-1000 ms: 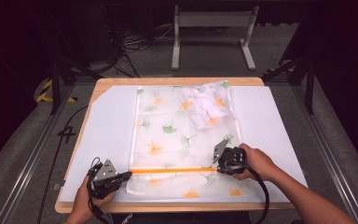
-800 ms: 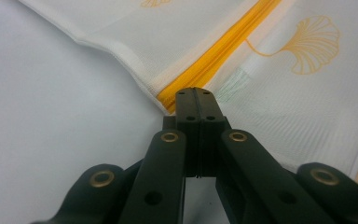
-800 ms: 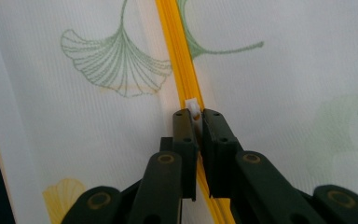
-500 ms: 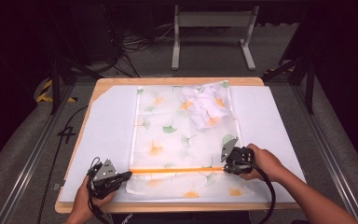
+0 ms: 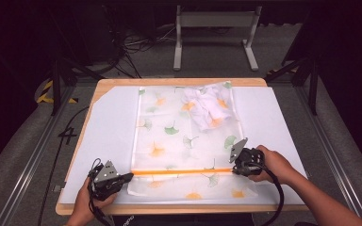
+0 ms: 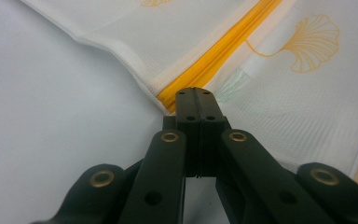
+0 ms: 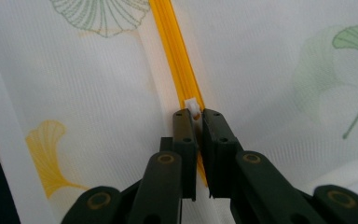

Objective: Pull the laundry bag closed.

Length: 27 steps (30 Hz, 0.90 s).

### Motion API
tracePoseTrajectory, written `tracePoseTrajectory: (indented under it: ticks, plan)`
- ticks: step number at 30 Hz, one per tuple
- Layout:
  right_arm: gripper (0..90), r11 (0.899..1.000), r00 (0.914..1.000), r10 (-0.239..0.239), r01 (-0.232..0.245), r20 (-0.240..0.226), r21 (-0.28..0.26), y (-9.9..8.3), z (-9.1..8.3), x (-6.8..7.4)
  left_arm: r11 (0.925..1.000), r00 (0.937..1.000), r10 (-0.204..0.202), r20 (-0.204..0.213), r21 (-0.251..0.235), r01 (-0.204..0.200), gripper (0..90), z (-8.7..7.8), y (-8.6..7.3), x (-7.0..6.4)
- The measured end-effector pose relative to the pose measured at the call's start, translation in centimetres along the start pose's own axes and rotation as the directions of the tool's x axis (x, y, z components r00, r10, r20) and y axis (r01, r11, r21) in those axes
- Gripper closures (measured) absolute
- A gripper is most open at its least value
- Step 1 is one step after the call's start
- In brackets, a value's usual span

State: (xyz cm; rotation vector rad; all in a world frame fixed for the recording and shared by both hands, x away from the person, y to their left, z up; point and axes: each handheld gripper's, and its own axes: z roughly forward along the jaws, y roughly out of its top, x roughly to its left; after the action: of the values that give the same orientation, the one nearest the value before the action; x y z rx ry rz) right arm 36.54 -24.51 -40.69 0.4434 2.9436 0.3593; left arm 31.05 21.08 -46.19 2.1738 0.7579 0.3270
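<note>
Right claw (image 7: 197, 116) pinches the white zipper pull (image 7: 192, 106), now further toward 3 o'clock along the orange zipper (image 5: 179, 172); left claw (image 6: 196, 95), clamped tight, anchors the mesh bag (image 5: 188, 136) end. Zipping looks nearly complete.

left gripper (image 6: 196, 93) jaws closed at yellow zipper (image 6: 219, 49) end, leaf-print mesh bag (image 6: 289, 93)

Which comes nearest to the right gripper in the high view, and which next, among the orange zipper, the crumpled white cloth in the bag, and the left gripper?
From the right gripper:
1. Orange zipper, at its jaws, running leftward across the mesh bag.
2. Crumpled white cloth, beyond it, toward the table's far edge.
3. Left gripper, at the zipper's opposite end, near the front-left corner.
</note>
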Motion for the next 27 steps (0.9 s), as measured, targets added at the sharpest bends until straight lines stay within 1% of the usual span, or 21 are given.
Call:
tracePoseTrajectory:
  ticks: [3, 4, 6, 7, 8, 9, 11, 12, 14, 17, 19, 21, 22, 23, 27]
  plan:
    - [84.3, 1.0, 1.0, -0.001, 0.001, 0.004, 0.013, -0.3, -0.1, -0.2, 1.0, 1.0, 0.004, -0.003, 0.001, -0.004, 90.0, 0.0, 0.0, 0.0]
    - [84.3, 1.0, 1.0, 0.008, -0.008, 0.002, 0.013, -0.4, -0.2, -0.2, 1.0, 1.0, 0.005, -0.003, 0.002, -0.005, 90.0, 0.0, 0.0, 0.0]
    - [84.3, 1.0, 1.0, 0.005, -0.005, 0.006, 0.021, -0.6, -0.2, -0.3, 1.0, 1.0, 0.004, -0.002, 0.004, -0.004, 90.0, 0.0, 0.0, 0.0]
    - [84.3, 1.0, 0.9999, 0.012, -0.012, 0.0, 0.018, -0.7, -0.3, -0.3, 1.0, 1.0, 0.004, -0.003, 0.004, -0.004, 90.0, 0.0, 0.0, 0.0]
    - [84.3, 1.0, 1.0, 0.004, -0.004, 0.004, 0.021, -0.8, -0.3, -0.4, 1.0, 1.0, 0.004, -0.002, 0.005, -0.004, 90.0, 0.0, 0.0, 0.0]
    - [84.2, 1.0, 0.9999, 0.017, -0.017, 0.001, 0.022, -0.8, -0.3, -0.4, 1.0, 1.0, 0.003, -0.001, 0.005, -0.003, 90.0, 0.0, 0.0, 0.0]
    - [84.3, 0.999, 0.9999, 0.012, -0.012, 0.005, 0.029, -1.1, -0.4, -0.6, 1.0, 1.0, 0.003, -0.001, 0.004, -0.003, 90.0, 0.0, 0.0, 0.0]
    - [84.3, 0.999, 0.9997, 0.024, -0.024, 0.005, 0.032, -1.2, -0.5, -0.6, 1.0, 1.0, 0.004, 0.0, 0.004, -0.004, 90.0, 0.0, 0.0, 0.0]
    - [84.3, 0.999, 0.9998, 0.02, -0.02, 0.003, 0.034, -1.4, -0.6, -0.6, 1.0, 1.0, 0.005, -0.001, 0.003, -0.005, 90.0, 0.0, 0.0, 0.0]
    - [84.2, 0.999, 0.9991, 0.042, -0.042, -0.004, 0.015, -1.8, -0.6, -0.7, 1.0, 1.0, 0.004, 0.0, 0.004, -0.004, 90.0, 0.0, 0.0, 0.0]
    - [84.3, 0.999, 0.9989, 0.046, -0.046, -0.004, 0.01, -2.1, -0.7, -0.7, 1.0, 1.0, 0.005, 0.0, 0.004, -0.005, 90.0, 0.0, 0.0, 0.0]
    - [84.2, 0.998, 0.9981, 0.061, -0.061, -0.012, 0.004, -2.4, -0.8, -0.8, 1.0, 1.0, 0.004, 0.0, 0.004, -0.004, 90.0, 0.0, 0.0, 0.0]
    - [84.3, 0.998, 0.9984, 0.055, -0.055, -0.01, 0.005, -2.5, -0.8, -0.9, 1.0, 1.0, 0.004, -0.001, 0.005, -0.004, 90.0, 0.0, 0.0, 0.0]
    - [84.2, 0.998, 0.9978, 0.066, -0.066, -0.008, 0.003, -2.8, -0.9, -0.8, 1.0, 1.0, 0.005, 0.0, 0.004, -0.005, 90.0, 0.0, 0.0, 0.0]
    - [84.2, 0.997, 0.997, 0.077, -0.077, -0.003, -0.018, -3.6, -1.1, -0.7, 1.0, 1.0, 0.004, -0.002, 0.005, -0.004, 90.0, 0.0, 0.0, 0.0]
